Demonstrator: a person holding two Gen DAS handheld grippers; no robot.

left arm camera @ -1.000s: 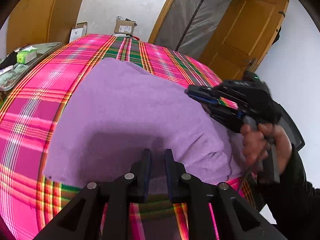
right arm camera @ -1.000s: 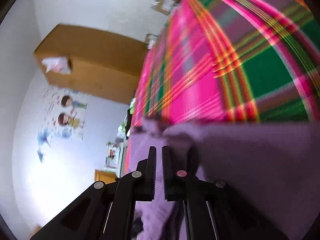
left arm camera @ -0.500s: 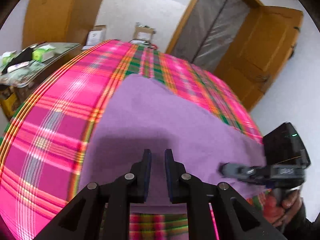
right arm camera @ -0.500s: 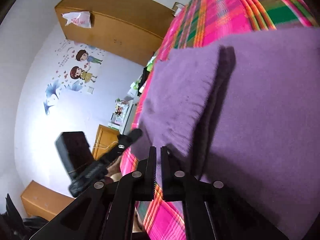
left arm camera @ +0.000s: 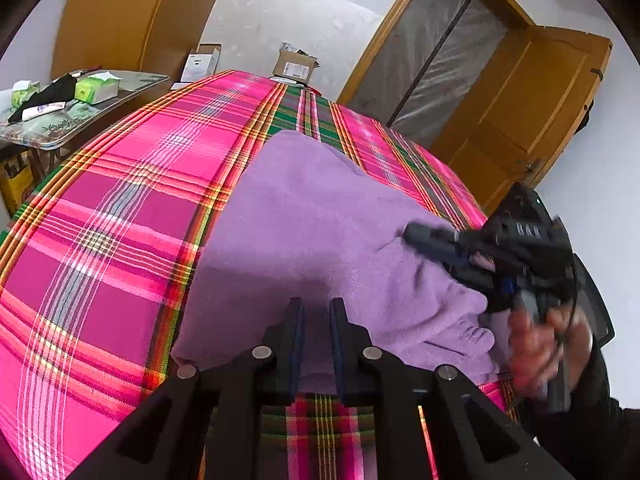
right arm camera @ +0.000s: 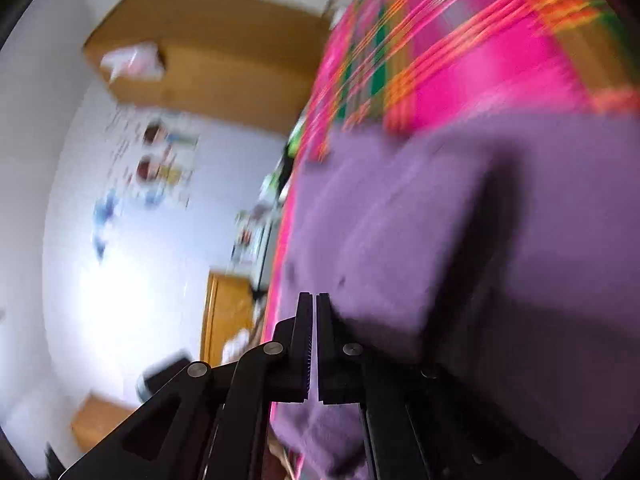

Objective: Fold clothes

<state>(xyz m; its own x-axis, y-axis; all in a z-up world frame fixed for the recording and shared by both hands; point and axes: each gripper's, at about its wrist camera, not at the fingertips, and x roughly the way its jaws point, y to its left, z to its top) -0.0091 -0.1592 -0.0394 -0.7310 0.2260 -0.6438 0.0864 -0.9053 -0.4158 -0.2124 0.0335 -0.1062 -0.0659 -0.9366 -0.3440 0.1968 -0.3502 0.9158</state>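
Surface: a bed covered by a pink, green and orange plaid blanket (left arm camera: 120,208), flat and taut. Room: white walls; a tall wooden wardrobe (left arm camera: 116,16) beyond the far left corner of the bed; a side table (left arm camera: 80,108) with tissue boxes off the left edge; two cardboard boxes (left arm camera: 294,65) on the floor past the far edge; an open wooden door (left arm camera: 536,100) on the right.

The purple garment (left arm camera: 320,232), a fleecy piece already folded over on itself, lies on the right half of the bed. Its long axis runs from the near edge toward the far edge, narrowing to a rounded end that points away. A loose fold sits at its near right corner.

Left gripper (left arm camera: 316,344): jaws slightly apart over the garment's near edge; nothing between them.

Right gripper (left arm camera: 412,236): held by a hand (left arm camera: 548,344) at the bed's right edge, tip on the garment's fold. Its own view is blurred; jaws brought together, with no cloth seen between them (right arm camera: 313,344).
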